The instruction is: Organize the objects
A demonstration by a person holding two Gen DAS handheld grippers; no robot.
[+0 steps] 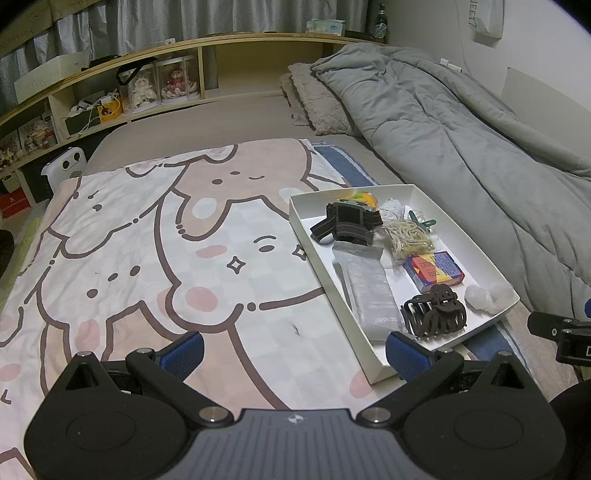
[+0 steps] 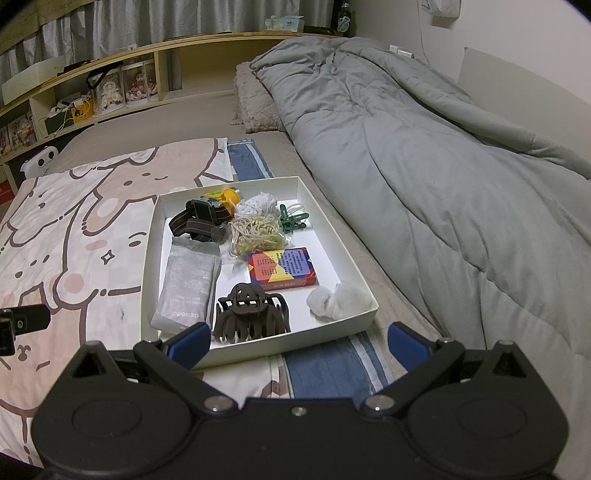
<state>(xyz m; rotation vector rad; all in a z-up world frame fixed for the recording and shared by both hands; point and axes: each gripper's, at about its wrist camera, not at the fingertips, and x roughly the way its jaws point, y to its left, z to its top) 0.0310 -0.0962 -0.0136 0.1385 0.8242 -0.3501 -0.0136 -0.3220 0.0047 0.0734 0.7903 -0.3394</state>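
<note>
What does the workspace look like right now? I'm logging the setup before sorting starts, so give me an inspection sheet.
Surface: bed with cartoon-print blanket.
Job's things: white tray holds brown hair claw, grey packet, colourful card box, headlamp with strap, bagged string, green clips, white wad.
Clutter: grey duvet bunched beside the tray.
Grippers: left gripper and right gripper both open, empty.
Cables: white cords on shelf.
Surroundings: headboard shelf, curtains, bottle.
</note>
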